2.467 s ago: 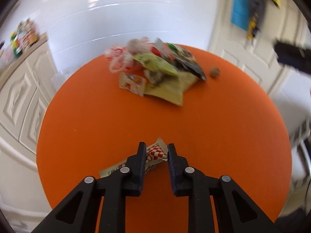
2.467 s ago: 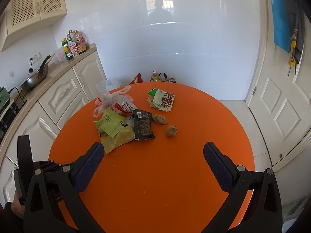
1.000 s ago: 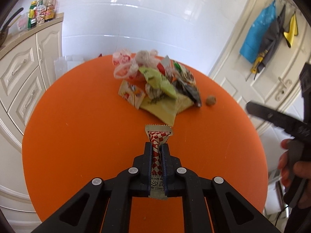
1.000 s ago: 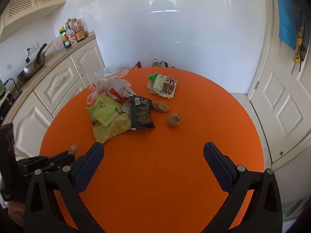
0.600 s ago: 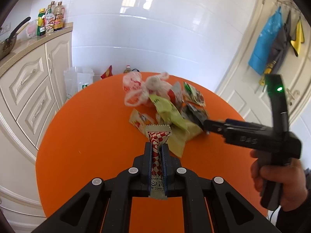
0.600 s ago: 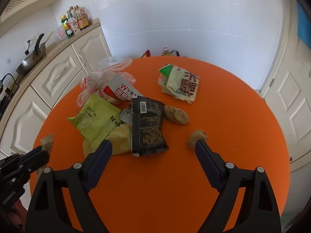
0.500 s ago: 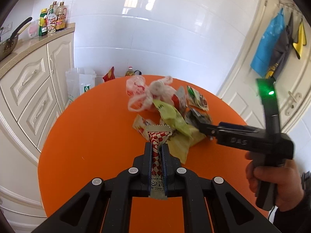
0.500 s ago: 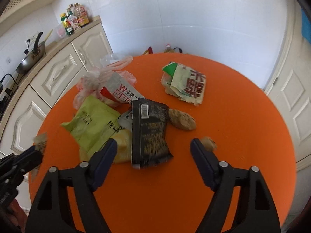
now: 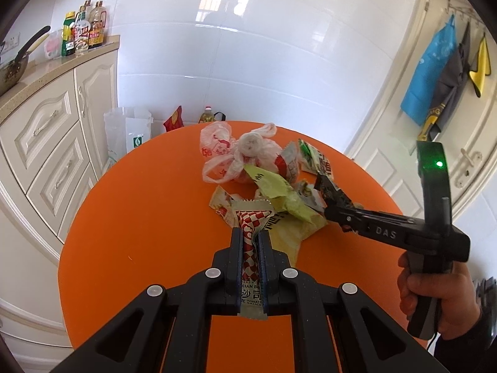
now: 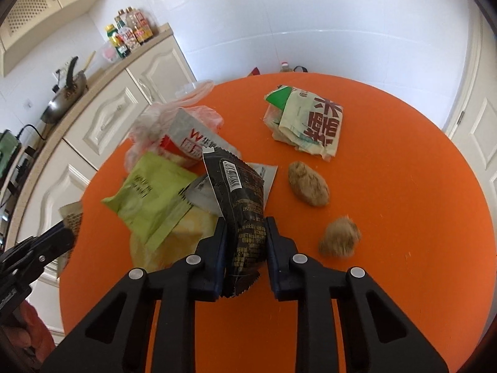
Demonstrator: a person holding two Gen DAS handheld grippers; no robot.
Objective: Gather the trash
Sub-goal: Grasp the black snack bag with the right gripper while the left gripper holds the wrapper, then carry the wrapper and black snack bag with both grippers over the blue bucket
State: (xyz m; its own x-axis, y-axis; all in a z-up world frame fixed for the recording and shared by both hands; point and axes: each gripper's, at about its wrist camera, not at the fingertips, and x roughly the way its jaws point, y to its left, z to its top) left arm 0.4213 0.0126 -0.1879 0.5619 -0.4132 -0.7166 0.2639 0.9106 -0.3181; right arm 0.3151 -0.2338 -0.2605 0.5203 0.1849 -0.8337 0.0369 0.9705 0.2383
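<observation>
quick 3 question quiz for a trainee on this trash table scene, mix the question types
1. True or false: the left claw is shut on a red-and-white checkered sauce packet.
2. Multiple choice: what sits between the closing jaws of the right claw? A) the lime green packet B) the black snack wrapper C) a brown lump
3. Fill in: the two brown lumps lie on the orange table to the ____ of the black snack wrapper in the right wrist view.

Key: 1 true; 2 B; 3 right
</observation>
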